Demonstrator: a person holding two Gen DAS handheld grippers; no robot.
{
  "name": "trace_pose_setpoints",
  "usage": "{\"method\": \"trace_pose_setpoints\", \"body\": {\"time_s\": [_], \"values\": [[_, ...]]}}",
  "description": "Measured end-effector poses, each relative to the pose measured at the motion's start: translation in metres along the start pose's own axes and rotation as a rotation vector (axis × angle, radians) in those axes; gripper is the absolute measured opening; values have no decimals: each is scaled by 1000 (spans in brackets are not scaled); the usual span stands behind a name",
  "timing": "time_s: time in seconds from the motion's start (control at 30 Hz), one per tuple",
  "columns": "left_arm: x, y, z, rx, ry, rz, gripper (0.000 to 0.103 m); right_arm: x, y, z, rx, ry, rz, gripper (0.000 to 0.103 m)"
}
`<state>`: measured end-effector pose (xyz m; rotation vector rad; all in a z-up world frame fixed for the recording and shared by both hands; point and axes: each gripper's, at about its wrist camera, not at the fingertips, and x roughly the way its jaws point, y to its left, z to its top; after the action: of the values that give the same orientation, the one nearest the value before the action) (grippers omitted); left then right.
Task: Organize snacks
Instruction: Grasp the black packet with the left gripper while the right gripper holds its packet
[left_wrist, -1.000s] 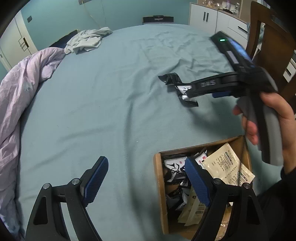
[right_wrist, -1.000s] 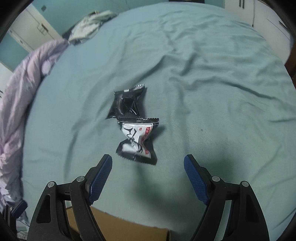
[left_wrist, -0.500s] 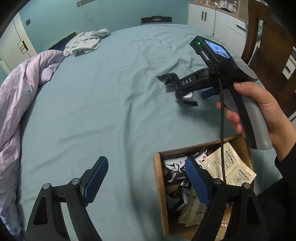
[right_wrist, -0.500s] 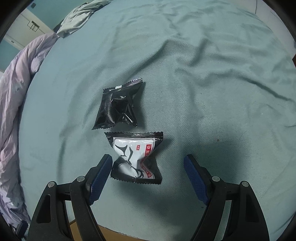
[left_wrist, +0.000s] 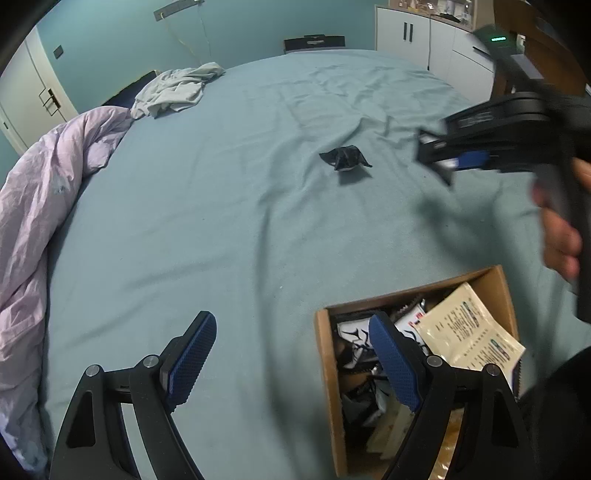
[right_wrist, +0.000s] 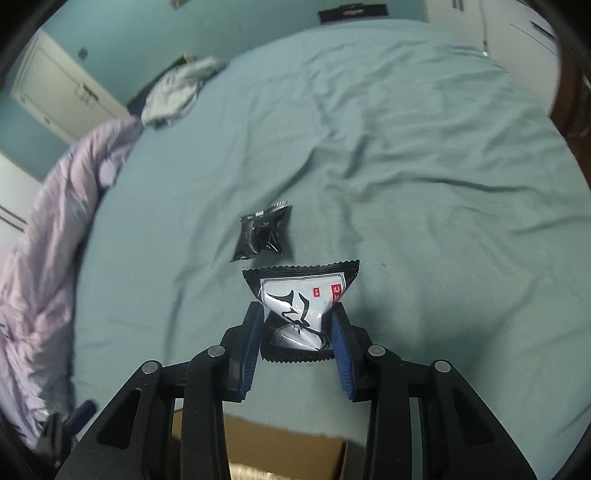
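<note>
A wide bed covered with a wrinkled teal sheet (left_wrist: 207, 206) fills both of my views. Along its left edge lies a bunched pale lilac quilt (left_wrist: 33, 229), and near the far left corner sits a crumpled grey-white cloth (left_wrist: 173, 90). At the near edge of the bed stands an open brown cardboard box (left_wrist: 327, 373), crowded with black-and-white snack packets and a large cream-coloured sachet (left_wrist: 469, 332) printed with small text.

My left hand-held gripper (left_wrist: 291, 360) hangs over the near left corner of that box with its blue-padded fingers spread wide and nothing between them; one finger is above the sheet, the other above the box's contents.

My right hand-held gripper (right_wrist: 297, 334) is up off the sheet, blurred in the left view, and its jaws are closing on a black-and-white foil snack packet with red labels (right_wrist: 303, 291). The blue pads press the packet's lower half from both sides, crumpling its waist, while its serrated top edge fans out above the fingers. My hand (left_wrist: 561, 236) wraps the grey handle at the right.

A small crinkled black foil packet (right_wrist: 262, 234) lies by itself on the sheet, just beyond the gripped one and well apart from the box.
</note>
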<state>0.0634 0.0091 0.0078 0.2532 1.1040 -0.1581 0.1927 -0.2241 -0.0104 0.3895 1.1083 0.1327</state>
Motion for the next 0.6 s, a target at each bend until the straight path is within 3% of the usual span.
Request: {"method": "trace_pose_setpoints", "body": {"time_s": [0.1, 0.33, 0.6], "values": [[5, 2, 3, 2, 1, 8, 86, -23, -6, -16, 14, -52, -23, 34], [14, -3, 20, 68, 13, 35, 86, -66, -23, -81, 72, -68, 13, 34], [43, -27, 82, 52, 52, 35, 95, -90, -40, -111, 109, -86, 17, 34]]}}
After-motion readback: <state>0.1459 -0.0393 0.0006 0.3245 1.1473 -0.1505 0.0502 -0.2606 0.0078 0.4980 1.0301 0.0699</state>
